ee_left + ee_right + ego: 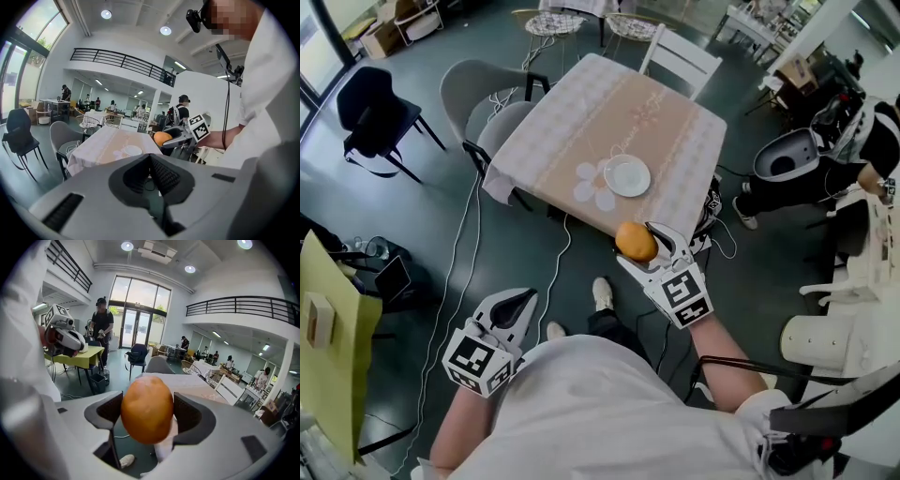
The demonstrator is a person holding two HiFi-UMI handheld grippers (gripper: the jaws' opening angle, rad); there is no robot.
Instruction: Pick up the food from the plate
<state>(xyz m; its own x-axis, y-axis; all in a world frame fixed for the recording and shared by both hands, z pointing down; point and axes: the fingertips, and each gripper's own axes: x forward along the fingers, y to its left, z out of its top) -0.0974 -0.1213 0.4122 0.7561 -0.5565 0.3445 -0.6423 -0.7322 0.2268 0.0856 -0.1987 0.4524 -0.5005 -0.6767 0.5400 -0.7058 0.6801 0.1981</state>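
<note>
Firmly clamped on the food (146, 408), the right gripper (642, 248), ribbed dark pads (110, 409) pressing both flanks of that smooth, egg-shaped, orange-brown lump. Held in the air just off the near edge of the table (546, 141), clear of the round white plate (628, 176). Lower down by the person's waist, the left gripper (150, 169), matte grey jaws pressed together on nothing. Over the tabletop, a pale chequered cloth (675, 150) with a beige band.

No readable text, labels, brands, numbers or signs anywhere.
</note>
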